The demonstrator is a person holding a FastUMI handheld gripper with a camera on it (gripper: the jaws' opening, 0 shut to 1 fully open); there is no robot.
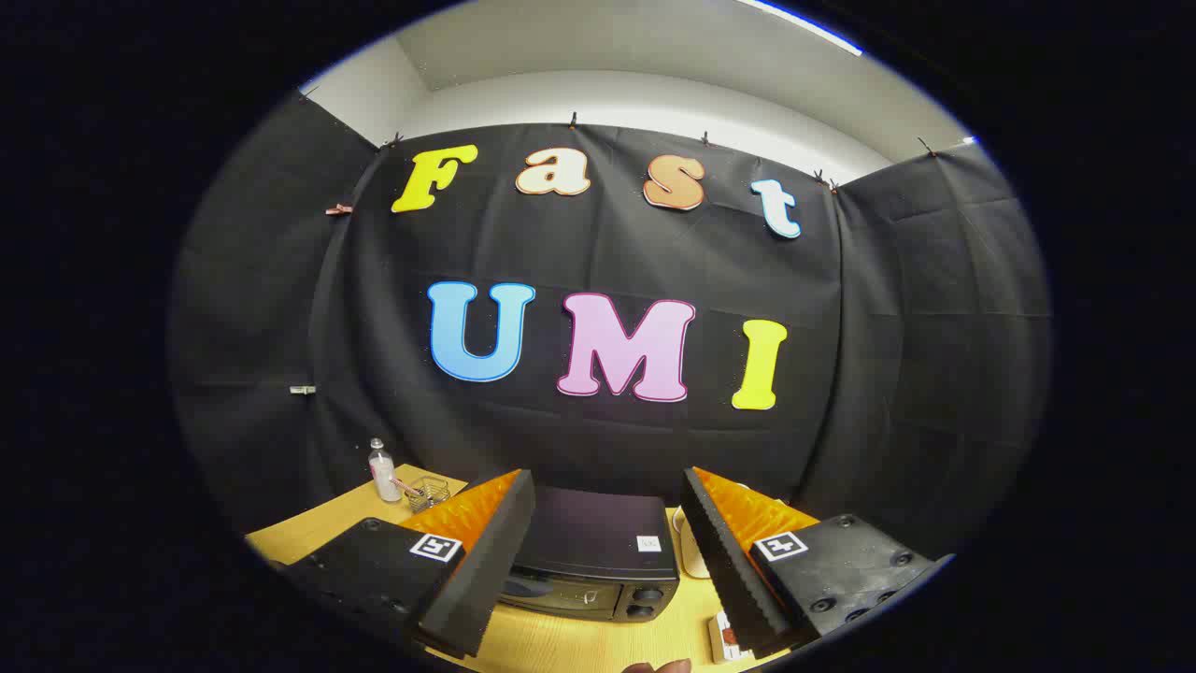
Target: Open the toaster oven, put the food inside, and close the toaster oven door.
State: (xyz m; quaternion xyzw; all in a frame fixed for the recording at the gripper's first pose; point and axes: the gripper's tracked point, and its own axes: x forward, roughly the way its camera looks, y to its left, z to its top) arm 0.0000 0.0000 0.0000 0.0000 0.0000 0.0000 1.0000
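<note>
Holding the gripper (607, 570) high and level, you are looking down its two fingers at the toaster oven (589, 561), which is sitting on the wooden worktop (327, 533) just ahead of the jaws and framed in the gap between them. The jaws are standing wide apart and gripping nothing, a sensible state for a task whose first move is the door. That door (551, 594) is looking closed from here, with two dark knobs (643, 603) showing at its right end; the handle is too hidden by the left finger to make out.

You are keeping well back from the oven, probably so that the whole front stays in sight while you line up. A pale plate-like thing (693, 551) is lying just right of the oven, partly behind the right finger; whether it is carrying the food cannot be told. A small packet (721, 637) is resting nearer you on that side. Off to the left, away from your path, a clear bottle (382, 472) and a little wire basket (428, 491) are standing close together near the worktop's far edge.

Judging by this, the task is barely begun: you are needing to drop lower and reach the door's top edge.
</note>
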